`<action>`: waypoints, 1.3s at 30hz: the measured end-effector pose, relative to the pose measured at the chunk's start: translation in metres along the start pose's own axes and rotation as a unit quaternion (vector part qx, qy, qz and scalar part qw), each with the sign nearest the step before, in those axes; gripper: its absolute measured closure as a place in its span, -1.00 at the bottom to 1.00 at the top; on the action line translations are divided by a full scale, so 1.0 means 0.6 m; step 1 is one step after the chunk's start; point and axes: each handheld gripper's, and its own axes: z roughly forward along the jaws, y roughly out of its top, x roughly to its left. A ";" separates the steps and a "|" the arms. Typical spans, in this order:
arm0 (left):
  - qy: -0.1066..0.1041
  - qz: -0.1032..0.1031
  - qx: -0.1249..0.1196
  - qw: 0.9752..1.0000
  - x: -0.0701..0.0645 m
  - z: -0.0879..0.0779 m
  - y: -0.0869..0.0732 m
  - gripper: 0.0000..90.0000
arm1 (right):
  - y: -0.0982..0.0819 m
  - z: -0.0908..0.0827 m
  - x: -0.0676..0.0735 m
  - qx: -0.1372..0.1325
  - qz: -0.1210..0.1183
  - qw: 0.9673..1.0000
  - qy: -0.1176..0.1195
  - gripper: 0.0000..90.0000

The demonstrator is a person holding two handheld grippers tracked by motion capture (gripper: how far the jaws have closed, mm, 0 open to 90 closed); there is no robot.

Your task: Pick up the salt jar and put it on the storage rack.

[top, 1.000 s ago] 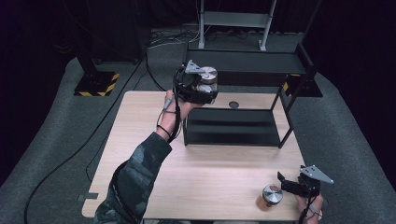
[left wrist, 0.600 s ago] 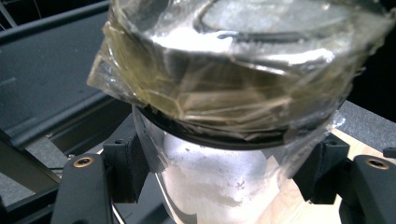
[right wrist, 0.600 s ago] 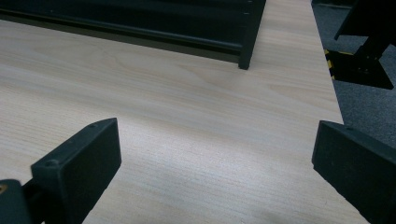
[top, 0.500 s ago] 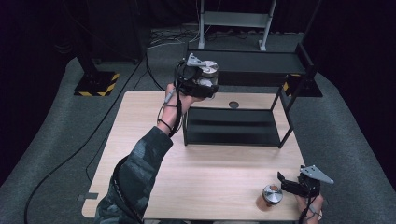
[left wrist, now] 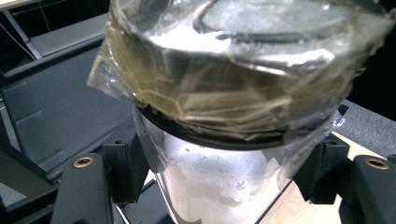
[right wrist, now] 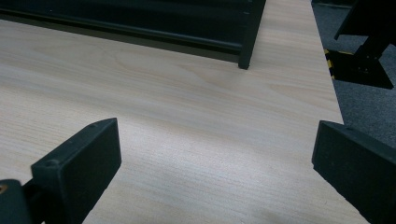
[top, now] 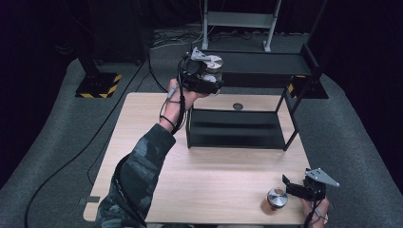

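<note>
The high view is looking forward and down over the black shelf rack (top: pixel 237 128); the right gripper view is facing its foot (right wrist: pixel 245 58) from low and near.

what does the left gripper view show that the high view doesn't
Left gripper view: the jar close up, clear glass with white powder inside, crinkled tape wrapped around its lid, and the two black jaws pressed on its sides.

High view: the whole wooden table, the right gripper open near a second jar, and the person's sleeve.

Both: the left gripper holding the jar beside the black shelf rack.
</note>
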 end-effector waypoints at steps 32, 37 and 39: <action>0.037 0.001 -0.025 0.999 0.002 -0.008 0.066 -0.31 | 0.001 0.000 0.001 0.001 -0.001 1.000 0.000 -1.00; 0.048 -0.002 -0.024 0.999 0.005 0.002 0.071 -0.31 | 0.001 0.000 0.000 0.001 -0.001 1.000 0.000 -0.99; 0.052 -0.004 -0.023 0.998 0.005 0.006 0.073 -0.31 | 0.001 0.000 0.001 0.001 -0.001 1.000 0.000 -1.00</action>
